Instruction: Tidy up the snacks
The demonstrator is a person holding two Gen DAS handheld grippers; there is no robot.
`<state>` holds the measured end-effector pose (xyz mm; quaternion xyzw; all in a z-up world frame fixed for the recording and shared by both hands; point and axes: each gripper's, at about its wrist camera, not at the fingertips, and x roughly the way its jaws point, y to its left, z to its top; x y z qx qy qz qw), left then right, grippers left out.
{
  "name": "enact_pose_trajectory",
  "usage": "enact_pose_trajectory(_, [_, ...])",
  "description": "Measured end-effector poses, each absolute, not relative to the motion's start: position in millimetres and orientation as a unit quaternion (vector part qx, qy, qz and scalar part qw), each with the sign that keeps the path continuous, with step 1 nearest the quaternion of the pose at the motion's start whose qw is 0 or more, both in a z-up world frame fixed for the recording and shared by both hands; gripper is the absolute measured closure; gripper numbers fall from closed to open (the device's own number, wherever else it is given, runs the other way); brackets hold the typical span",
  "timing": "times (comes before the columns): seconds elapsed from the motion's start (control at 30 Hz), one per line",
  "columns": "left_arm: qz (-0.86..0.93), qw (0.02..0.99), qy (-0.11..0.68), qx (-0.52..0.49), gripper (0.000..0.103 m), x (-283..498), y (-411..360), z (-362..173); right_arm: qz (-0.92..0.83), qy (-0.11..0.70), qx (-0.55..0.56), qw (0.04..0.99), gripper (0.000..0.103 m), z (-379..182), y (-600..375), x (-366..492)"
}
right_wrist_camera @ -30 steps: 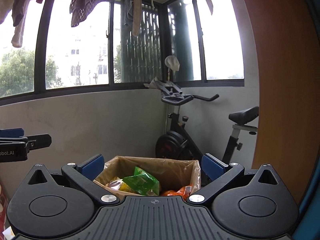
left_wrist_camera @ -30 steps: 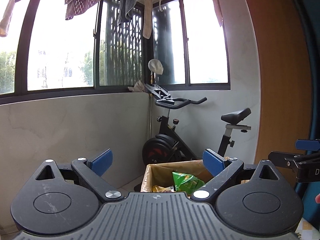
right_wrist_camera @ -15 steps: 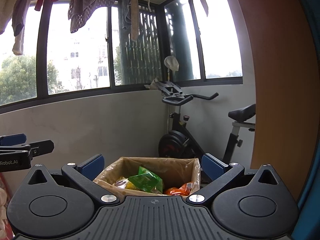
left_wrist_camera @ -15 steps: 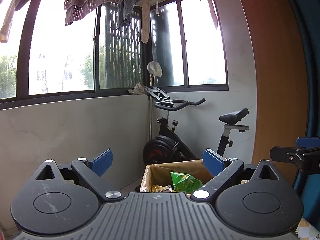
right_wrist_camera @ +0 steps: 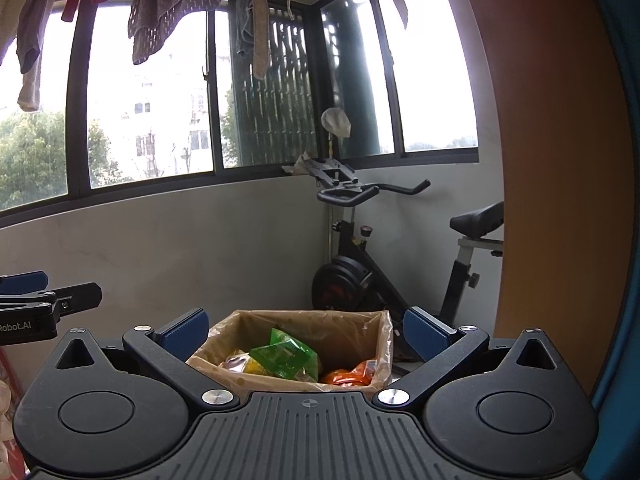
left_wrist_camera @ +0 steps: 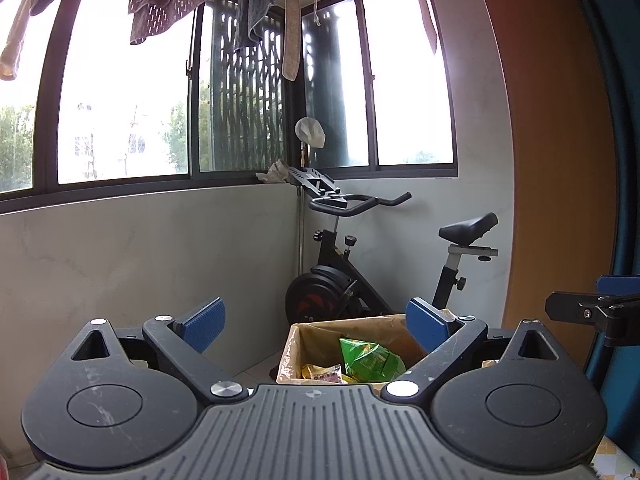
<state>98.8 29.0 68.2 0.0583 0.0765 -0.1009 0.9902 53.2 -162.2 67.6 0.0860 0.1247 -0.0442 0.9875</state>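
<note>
Grey balcony walls under dark-framed windows fill both views, with laundry (left_wrist_camera: 176, 4) hanging overhead and one exercise bike (right_wrist_camera: 384, 264) standing in the corner ahead of both grippers. One cardboard box (right_wrist_camera: 248, 382) lined with clear plastic sits low and just ahead, centred between the right gripper (right_wrist_camera: 306, 330) fingers but off toward the right finger of the left gripper (left_wrist_camera: 316, 326). Both grippers are spread wide and hold nothing. The right view shows the whole box opening: one green snack bag (right_wrist_camera: 286, 356), one orange packet (right_wrist_camera: 348, 378) and yellowish packets beside them. The left view hides the orange one, showing only green and yellow packets.
</note>
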Motion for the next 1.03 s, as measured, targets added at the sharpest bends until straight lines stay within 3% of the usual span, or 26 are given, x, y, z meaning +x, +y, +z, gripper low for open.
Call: enact_pose_trajectory(1.03, [-0.091,0.991,0.094,0.043,0.005,96.6,31.8,67.2,-0.043,0.130,0.078,0.987,0.000,67.0,-162.9,55.0])
